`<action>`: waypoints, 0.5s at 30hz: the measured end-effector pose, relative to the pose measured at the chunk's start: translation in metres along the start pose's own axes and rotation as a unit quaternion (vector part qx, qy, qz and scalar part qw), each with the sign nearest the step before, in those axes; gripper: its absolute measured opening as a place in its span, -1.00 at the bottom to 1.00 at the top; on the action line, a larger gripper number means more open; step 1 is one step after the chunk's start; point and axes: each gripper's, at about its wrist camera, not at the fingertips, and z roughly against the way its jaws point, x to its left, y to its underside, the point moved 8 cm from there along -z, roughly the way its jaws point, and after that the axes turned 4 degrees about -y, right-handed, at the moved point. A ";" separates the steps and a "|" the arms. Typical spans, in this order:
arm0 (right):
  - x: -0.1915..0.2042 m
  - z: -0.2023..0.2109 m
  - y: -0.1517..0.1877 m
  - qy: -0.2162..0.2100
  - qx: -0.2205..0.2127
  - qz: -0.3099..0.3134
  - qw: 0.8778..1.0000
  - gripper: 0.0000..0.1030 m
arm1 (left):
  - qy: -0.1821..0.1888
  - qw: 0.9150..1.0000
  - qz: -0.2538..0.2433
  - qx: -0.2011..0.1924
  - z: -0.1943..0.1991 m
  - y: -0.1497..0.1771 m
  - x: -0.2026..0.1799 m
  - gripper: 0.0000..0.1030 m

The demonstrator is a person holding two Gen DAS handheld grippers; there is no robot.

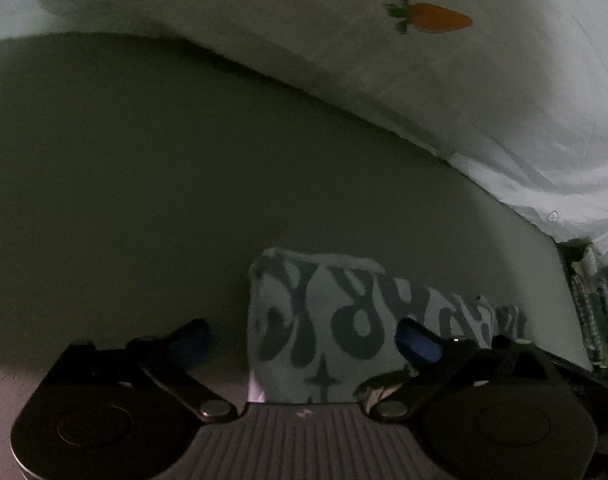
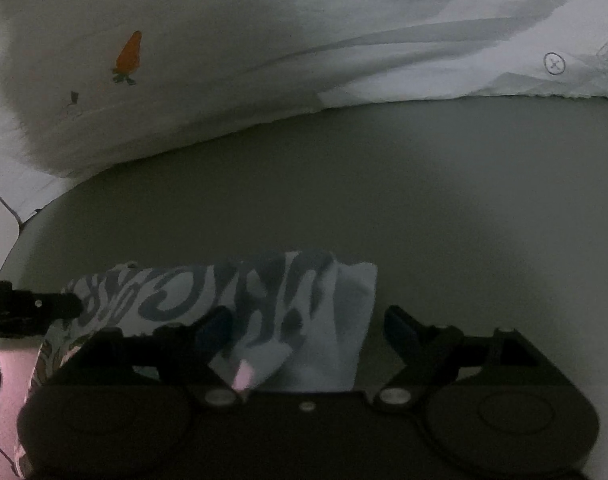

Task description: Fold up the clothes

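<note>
The garment (image 1: 327, 320), a pale cloth with a dark swirling print, lies bunched on the grey table (image 1: 144, 200) right at the mouths of both claws. The left claw (image 1: 304, 342) stands wide open and holds nothing; the cloth sits between its fingers and runs off to its right, toward the other claw. The right claw (image 2: 309, 328) is also spread wide and empty, with the garment (image 2: 264, 300) under its left finger and trailing away to its left. So the bundle's long axis runs roughly from one claw to the other, each claw facing one end. Both look equally near. A white sheet (image 1: 423, 80) with a carrot print (image 1: 435, 18) lies beyond, well apart from the cloth. Closing either claw would likely catch an end.
</note>
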 end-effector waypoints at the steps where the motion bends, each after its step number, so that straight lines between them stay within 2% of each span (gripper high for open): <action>1: 0.000 -0.001 -0.001 0.001 0.004 0.006 1.000 0.56 | -0.006 1.000 -0.012 -0.008 -0.002 0.001 -0.004 0.93; 4: 0.018 -0.007 -0.002 0.001 0.015 0.056 0.998 0.22 | -0.014 0.998 -0.056 -0.023 -0.007 0.005 -0.018 0.89; 7: 0.021 -0.006 -0.002 -0.013 0.018 0.041 0.999 -0.04 | -0.006 0.998 -0.058 -0.027 -0.006 0.005 -0.024 0.62; 9: 0.020 -0.005 -0.002 -0.023 0.015 0.020 0.999 -0.28 | -0.005 0.999 -0.040 -0.028 -0.004 0.004 -0.021 0.34; 10: 0.022 -0.003 -0.001 -0.023 0.011 0.019 0.999 -0.45 | -0.007 0.999 -0.027 -0.028 -0.002 0.003 -0.017 0.09; 11: 0.024 -0.001 0.000 -0.023 0.008 0.018 1.000 -0.53 | -0.009 0.999 -0.014 -0.028 0.000 0.003 -0.014 -0.14; 12: 0.028 0.003 0.001 -0.019 0.004 0.027 0.999 -0.69 | -0.012 1.000 0.001 -0.028 0.002 0.002 -0.009 -0.30; 13: 0.032 0.007 0.002 -0.015 0.000 0.036 0.999 -0.73 | -0.017 0.999 0.027 -0.025 0.003 0.002 -0.004 -0.55; 15: 0.041 0.018 0.002 -0.012 -0.014 0.050 0.999 -0.75 | -0.011 0.997 0.080 -0.019 0.010 0.001 0.003 -0.68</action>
